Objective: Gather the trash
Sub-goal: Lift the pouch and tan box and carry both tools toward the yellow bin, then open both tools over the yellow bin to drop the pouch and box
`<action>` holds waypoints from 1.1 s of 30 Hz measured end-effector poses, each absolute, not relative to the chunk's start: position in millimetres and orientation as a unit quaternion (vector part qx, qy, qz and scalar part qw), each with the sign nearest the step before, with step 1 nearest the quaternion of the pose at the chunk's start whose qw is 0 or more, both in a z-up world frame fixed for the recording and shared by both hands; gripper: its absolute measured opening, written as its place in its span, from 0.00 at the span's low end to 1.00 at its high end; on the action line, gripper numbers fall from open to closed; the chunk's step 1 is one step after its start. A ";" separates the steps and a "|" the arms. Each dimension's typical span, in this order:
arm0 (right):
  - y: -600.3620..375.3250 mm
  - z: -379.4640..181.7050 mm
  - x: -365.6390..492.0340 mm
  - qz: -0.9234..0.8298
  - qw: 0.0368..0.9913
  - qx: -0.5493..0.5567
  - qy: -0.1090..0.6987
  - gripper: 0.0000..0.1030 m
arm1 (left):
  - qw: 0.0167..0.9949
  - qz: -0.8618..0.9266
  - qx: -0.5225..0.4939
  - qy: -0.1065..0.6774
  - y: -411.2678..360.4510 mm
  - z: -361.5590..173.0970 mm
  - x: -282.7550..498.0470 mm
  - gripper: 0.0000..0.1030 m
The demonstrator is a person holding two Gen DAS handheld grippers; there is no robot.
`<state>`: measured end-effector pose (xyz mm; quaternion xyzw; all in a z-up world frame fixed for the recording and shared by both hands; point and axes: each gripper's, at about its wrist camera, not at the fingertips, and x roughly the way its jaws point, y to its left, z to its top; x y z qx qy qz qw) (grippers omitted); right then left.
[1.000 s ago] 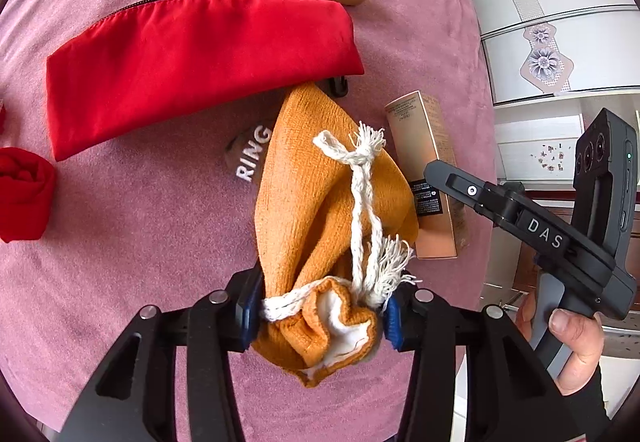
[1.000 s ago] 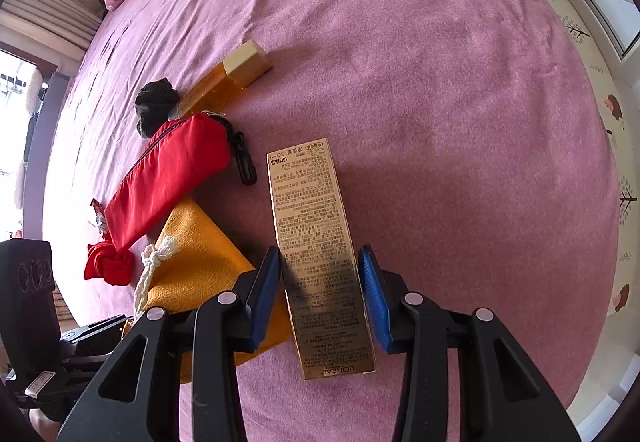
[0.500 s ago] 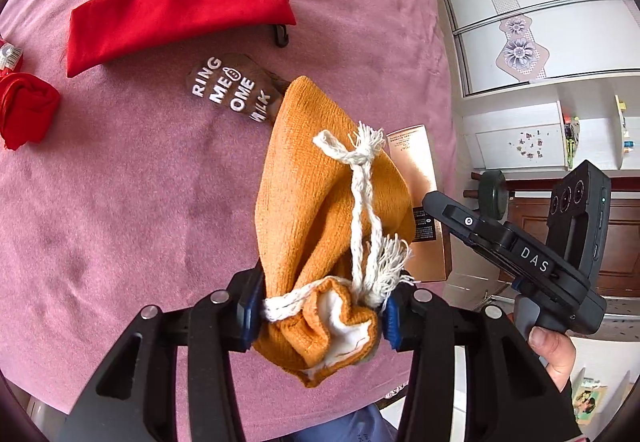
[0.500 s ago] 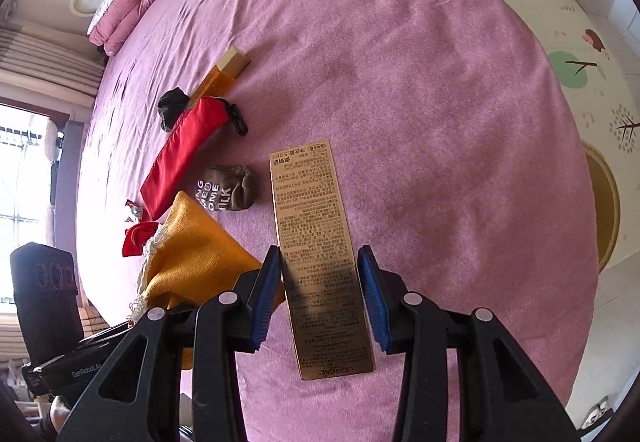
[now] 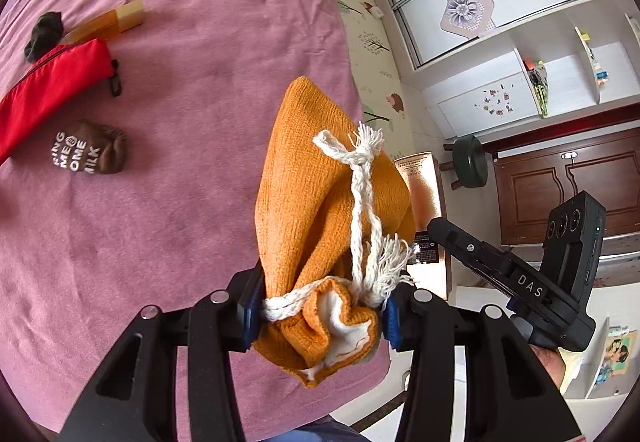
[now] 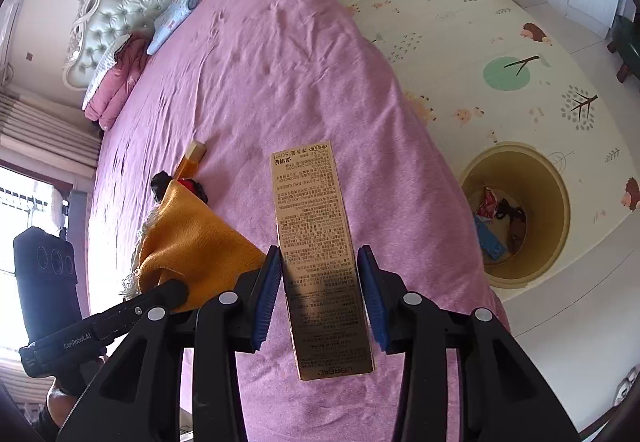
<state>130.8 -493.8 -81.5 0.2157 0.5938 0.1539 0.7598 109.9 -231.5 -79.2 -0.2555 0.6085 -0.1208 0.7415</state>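
Fingers of the left gripper (image 5: 322, 312) pinch the orange pouch (image 5: 320, 210); those of the right gripper (image 6: 322, 290) clamp the gold box (image 6: 320, 254), both above the bed (image 6: 256, 54). Some trash already lies in the yellow bin (image 6: 516, 270); dropping these two remains, and a brown sock (image 5: 86, 153) and red bag (image 5: 48, 90) stay behind.

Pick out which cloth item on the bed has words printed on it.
The brown sock: it carries white lettering. The red pouch and dark sock are plain.
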 end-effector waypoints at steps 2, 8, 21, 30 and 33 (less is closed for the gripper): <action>-516.6 -79.0 131.1 0.140 0.766 0.225 0.586 0.38 | 0.745 -0.134 -0.242 0.607 -255.6 -74.4 118.6 0.45; -588.4 -79.5 121.1 0.092 0.778 0.253 0.567 0.38 | 0.742 -0.171 -0.206 0.614 -324.5 -70.4 141.4 0.45; -659.9 -103.0 119.6 0.031 0.776 0.289 0.560 0.38 | 0.724 -0.217 -0.125 0.642 -427.9 -101.5 185.3 0.45; -686.6 -126.8 130.3 0.003 0.765 0.306 0.567 0.37 | 0.712 -0.216 -0.077 0.664 -464.8 -135.6 213.9 0.45; -690.5 -132.0 135.0 0.000 0.762 0.308 0.570 0.37 | 0.712 -0.214 -0.063 0.666 -471.0 -141.2 222.9 0.45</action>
